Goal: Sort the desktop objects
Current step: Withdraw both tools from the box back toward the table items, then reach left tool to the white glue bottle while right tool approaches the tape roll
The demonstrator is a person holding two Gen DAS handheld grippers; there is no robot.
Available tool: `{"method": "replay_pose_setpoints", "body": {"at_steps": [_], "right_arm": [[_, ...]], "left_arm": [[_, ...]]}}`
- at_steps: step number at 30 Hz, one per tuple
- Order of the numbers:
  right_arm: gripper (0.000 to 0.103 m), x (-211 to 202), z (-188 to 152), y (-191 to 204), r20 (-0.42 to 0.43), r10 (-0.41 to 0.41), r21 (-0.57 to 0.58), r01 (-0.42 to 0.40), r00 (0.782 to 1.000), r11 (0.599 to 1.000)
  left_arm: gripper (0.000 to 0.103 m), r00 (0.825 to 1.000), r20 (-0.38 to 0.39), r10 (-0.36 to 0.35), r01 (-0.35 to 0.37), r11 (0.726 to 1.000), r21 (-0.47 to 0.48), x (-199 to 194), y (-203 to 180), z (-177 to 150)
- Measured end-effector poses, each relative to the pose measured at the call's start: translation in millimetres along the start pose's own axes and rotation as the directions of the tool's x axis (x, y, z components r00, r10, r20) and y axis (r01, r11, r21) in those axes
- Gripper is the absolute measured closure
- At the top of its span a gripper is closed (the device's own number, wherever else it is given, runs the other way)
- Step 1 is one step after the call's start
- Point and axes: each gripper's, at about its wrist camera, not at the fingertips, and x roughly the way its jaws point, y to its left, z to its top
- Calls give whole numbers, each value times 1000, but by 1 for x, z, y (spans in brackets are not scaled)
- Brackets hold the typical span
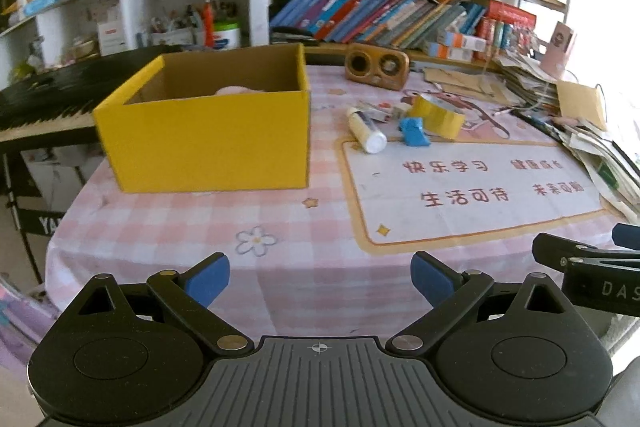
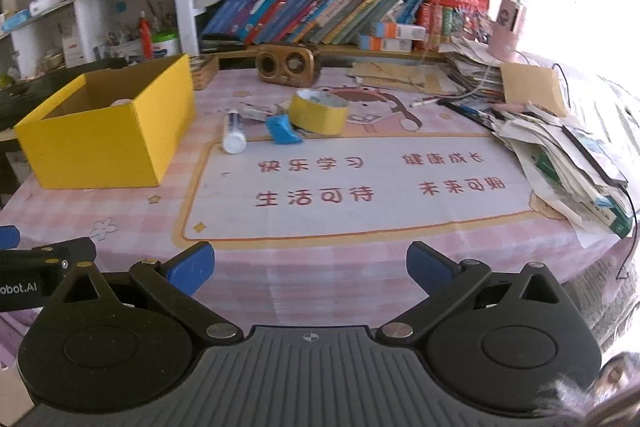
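Note:
A yellow cardboard box [image 1: 208, 143] stands open on the pink checked tablecloth [image 1: 200, 219], with a pale pink object [image 1: 236, 90] inside. Right of it lie a white tube [image 1: 366, 131], a blue crumpled object [image 1: 414, 131] and a yellow tape roll [image 1: 438, 115]. The same box [image 2: 108, 143], tube [image 2: 234, 133], blue object [image 2: 282, 129] and tape roll [image 2: 318, 111] show in the right wrist view. My left gripper [image 1: 320, 279] is open and empty near the table's front edge. My right gripper [image 2: 310, 271] is open and empty beside it.
A wooden speaker [image 1: 378, 65] stands at the back. Piles of papers and books [image 2: 560, 147] crowd the right side. A piano keyboard [image 1: 44, 99] lies left of the table. Bookshelves [image 1: 380, 11] stand behind. A printed mat [image 2: 352, 183] lies mid-table.

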Motion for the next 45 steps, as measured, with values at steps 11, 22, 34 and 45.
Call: {"method": "replay_pose_setpoints", "body": {"at_steps": [11, 22, 34, 45], "right_arm": [[0, 23, 11, -18, -22, -8, 11, 8, 1000, 1000], [0, 50, 26, -46, -58, -18, 6, 18, 998, 1000], [0, 94, 57, -78, -84, 36, -14, -37, 996, 999], [0, 136, 88, -96, -88, 126, -30, -129, 988, 991]], "left_arm": [[4, 1000, -13, -23, 23, 999, 24, 23, -20, 14], [4, 998, -42, -54, 55, 998, 37, 55, -53, 30], [5, 998, -50, -37, 38, 999, 4, 90, -80, 55], [6, 998, -42, 56, -57, 998, -23, 118, -94, 79]]}}
